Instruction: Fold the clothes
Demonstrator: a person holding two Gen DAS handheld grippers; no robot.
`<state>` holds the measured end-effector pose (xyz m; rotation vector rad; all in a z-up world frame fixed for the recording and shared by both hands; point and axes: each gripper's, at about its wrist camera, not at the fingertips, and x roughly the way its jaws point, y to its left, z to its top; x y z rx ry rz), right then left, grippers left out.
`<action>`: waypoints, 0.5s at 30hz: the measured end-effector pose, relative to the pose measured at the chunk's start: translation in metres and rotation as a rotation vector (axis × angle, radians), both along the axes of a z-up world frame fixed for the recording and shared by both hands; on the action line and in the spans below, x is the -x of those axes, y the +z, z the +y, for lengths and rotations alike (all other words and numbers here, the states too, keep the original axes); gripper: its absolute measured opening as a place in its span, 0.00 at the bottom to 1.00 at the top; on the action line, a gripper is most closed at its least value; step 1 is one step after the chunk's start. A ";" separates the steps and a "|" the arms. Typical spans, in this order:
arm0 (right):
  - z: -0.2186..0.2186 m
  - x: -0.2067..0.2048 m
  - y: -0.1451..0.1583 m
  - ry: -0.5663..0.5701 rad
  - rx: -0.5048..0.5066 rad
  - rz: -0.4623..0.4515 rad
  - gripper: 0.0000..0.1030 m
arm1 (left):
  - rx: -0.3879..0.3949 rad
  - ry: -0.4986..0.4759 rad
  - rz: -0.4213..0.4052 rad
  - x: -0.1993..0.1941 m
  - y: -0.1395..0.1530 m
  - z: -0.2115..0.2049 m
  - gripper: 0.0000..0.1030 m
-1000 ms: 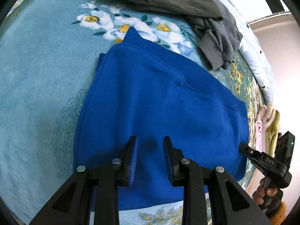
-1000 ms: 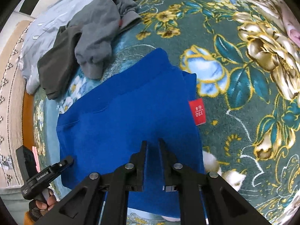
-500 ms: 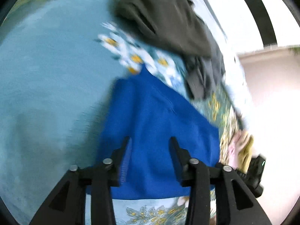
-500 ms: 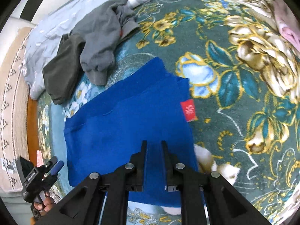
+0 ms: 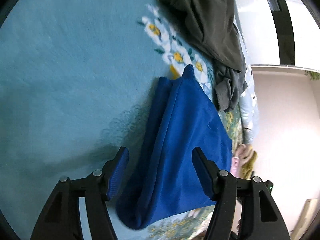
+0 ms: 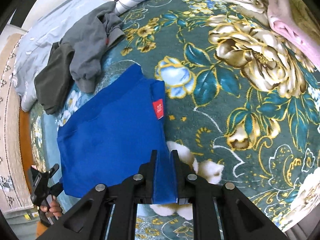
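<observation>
A blue sweatshirt-like garment [image 6: 112, 132] with a red size tag [image 6: 158, 108] lies on a floral blanket [image 6: 230, 104]. My right gripper [image 6: 164, 172] is shut on its near edge, and blue cloth shows pinched between the pads. In the left wrist view the same garment [image 5: 180, 140] rises in a ridge, lifted on its right side. My left gripper [image 5: 160, 172] is over its near left part, jaws opening wide. Cloth lies between the fingers [image 5: 118, 172], but the pads do not press on it. The left gripper [image 6: 40, 180] also shows at the lower left of the right wrist view, held in a hand.
A heap of grey and dark clothes [image 6: 86, 46] lies beyond the blue garment, near a pale quilt [image 6: 66, 16]. Pink and yellow cloth [image 6: 290, 26] sits at the far right. Plain teal blanket [image 5: 70, 80] spreads to the left of the garment.
The left gripper's jaws spread from narrow to wide, and it swung toward the garment's left side while rolling. The right gripper rose slightly, lifting the pinched blue edge.
</observation>
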<state>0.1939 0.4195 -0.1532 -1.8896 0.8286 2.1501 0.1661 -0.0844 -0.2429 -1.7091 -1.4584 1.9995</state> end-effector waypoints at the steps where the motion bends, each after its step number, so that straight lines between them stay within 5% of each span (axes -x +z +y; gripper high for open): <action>1: -0.003 0.002 0.000 0.005 -0.002 -0.001 0.14 | -0.019 -0.015 -0.006 0.003 -0.004 0.003 0.65; 15: -0.037 0.023 0.003 0.028 0.051 0.033 0.14 | -0.144 -0.048 -0.002 0.023 -0.024 0.017 0.68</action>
